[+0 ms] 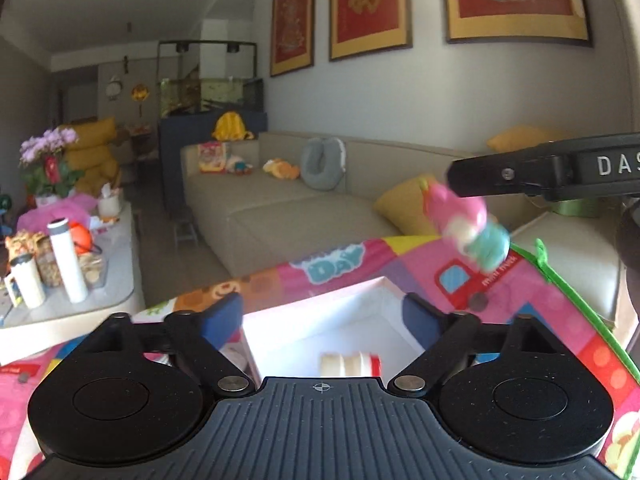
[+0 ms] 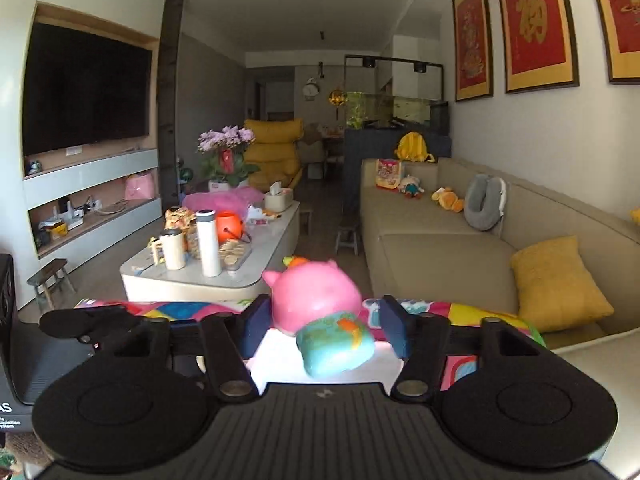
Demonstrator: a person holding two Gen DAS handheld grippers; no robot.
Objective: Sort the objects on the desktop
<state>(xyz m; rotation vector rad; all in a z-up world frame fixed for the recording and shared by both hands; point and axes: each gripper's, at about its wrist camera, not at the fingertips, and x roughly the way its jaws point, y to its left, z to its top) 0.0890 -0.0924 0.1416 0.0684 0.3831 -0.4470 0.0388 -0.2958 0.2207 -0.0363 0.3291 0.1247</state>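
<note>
White capitals "DAS" are showing on the black right gripper point(image 1: 452, 178) reaching in from the right edge of the left wrist view. The word "DAY" is showing in teal bubble letters on the colourful play mat point(image 1: 332, 266). Other print is staying illegible.

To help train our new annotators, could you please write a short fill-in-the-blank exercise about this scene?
1. The toy pig between the right gripper's fingers has a ____ head.
2. The box that holds the small white and red object is ____.
3. The cushion on the sofa is ____.
Missing words: pink; white; yellow.
</note>
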